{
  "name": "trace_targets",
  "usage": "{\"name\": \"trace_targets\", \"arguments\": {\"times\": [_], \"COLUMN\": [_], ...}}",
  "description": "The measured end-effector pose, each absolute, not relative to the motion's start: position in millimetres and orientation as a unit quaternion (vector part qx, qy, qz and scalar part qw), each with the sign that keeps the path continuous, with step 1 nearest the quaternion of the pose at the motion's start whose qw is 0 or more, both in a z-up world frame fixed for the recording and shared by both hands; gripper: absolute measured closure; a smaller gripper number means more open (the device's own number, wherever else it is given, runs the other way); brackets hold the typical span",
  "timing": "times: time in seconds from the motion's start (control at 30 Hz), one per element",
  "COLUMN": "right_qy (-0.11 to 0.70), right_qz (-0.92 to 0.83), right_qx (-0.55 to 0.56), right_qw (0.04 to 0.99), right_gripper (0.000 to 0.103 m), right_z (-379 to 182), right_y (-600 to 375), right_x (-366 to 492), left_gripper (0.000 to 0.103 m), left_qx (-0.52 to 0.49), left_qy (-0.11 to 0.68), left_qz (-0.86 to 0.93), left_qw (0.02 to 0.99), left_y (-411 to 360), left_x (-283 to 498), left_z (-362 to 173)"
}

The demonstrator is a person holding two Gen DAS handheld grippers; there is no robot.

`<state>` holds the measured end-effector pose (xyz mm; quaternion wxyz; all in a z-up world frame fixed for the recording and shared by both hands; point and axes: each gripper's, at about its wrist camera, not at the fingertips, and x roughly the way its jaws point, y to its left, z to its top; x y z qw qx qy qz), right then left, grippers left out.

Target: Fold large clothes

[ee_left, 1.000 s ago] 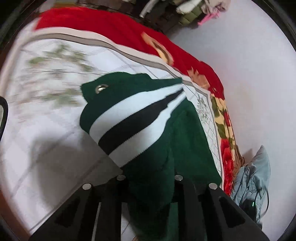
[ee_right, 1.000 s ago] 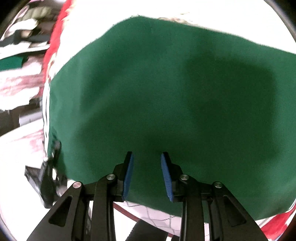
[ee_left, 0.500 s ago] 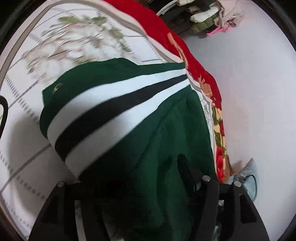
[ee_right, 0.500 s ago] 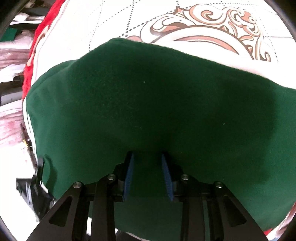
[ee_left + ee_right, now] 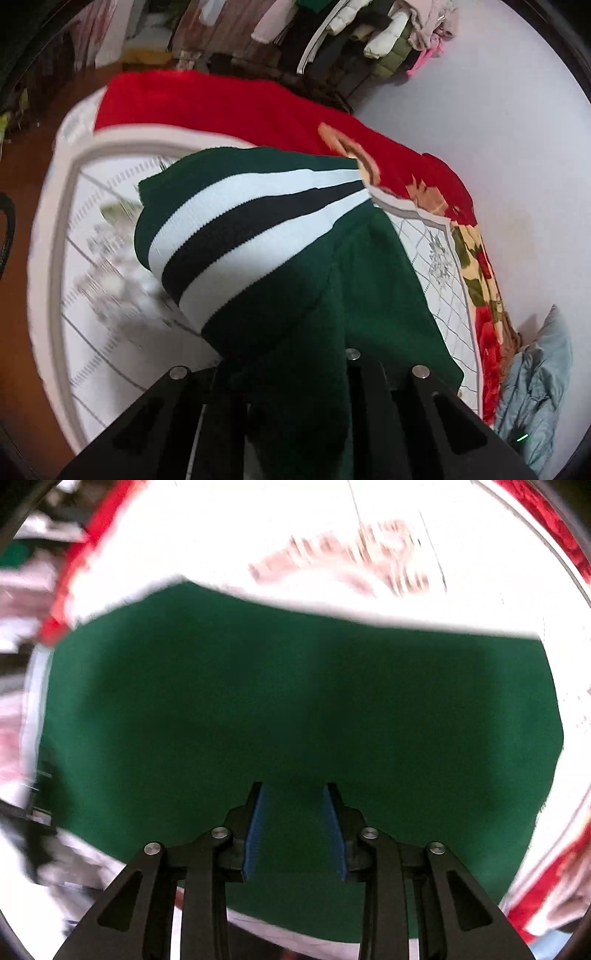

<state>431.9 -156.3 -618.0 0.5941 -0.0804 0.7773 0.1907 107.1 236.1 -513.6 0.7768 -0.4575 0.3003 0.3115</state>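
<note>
The left hand-held gripper [image 5: 291, 373] has just snapped shut again, clenching the green sweater [image 5: 303, 280] bunched ahead of it on the bed [image 5: 74, 295], ready to fold; the right hand-held gripper [image 5: 295, 823] hovers released above the cloth.

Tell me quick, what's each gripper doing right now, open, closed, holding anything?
Left gripper: just closed, clamped on a bunch of the green sweater.
Right gripper: jaws partly apart with green sweater fabric between the pads; a firm grip cannot be told.
</note>
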Motion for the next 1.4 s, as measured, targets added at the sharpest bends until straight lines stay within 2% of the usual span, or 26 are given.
{"name": "trace_targets", "arguments": {"times": [0.13,0.23,0.3,0.33,0.37,0.43,0.53,0.63,0.83,0.97,1.13,1.27,1.4], "right_qy": [0.787,0.784,0.760,0.747,0.735,0.726,0.749,0.772,0.763,0.760,0.762,0.766,0.754], "right_qz": [0.188,0.232,0.230,0.218,0.200,0.154,0.085,0.094,0.104,0.117,0.128,0.120,0.123], "right_qx": [-0.054,0.012,0.061,0.069,0.075,0.071,0.048,0.072,0.104,0.147,0.181,0.185,0.245], "right_qw": [0.586,0.575,0.605,0.624,0.643,0.666,0.655,0.624,0.630,0.622,0.609,0.604,0.596], "right_gripper": [0.066,0.062,0.061,0.056,0.042,0.027,0.027,0.031,0.031,0.031,0.032,0.047,0.045], "right_z": [-653,-625,-590,-575,-564,-558,-591,-630,-635,-636,-634,-631,-610], "right_y": [-162,-181,-220,-243,-269,-311,-376,-410,-422,-452,-503,-541,-591], "right_x": [426,435,434,434,433,427,415,395,387,383,386,382,375], "left_gripper": [0.093,0.093,0.093,0.093,0.093,0.093,0.093,0.093,0.093,0.094,0.094,0.092,0.087], "left_qx": [-0.418,-0.373,-0.358,-0.349,-0.342,-0.319,-0.275,-0.219,-0.104,-0.054,-0.002,0.004,0.001], "left_qy": [0.317,0.323,0.325,0.325,0.325,0.326,0.325,0.325,0.339,0.372,0.444,0.488,0.511], "left_qz": [0.306,0.297,0.288,0.285,0.279,0.269,0.244,0.196,0.024,-0.101,-0.194,-0.200,-0.200], "left_qw": [0.795,0.817,0.827,0.831,0.836,0.848,0.871,0.899,0.935,0.921,0.875,0.850,0.836], "left_y": [230,217,211,207,203,191,166,129,10,-81,-160,-162,-152], "left_x": [119,128,134,138,141,148,161,177,206,208,202,208,209], "left_z": [-496,-474,-461,-454,-449,-436,-416,-392,-367,-387,-456,-487,-477]}}
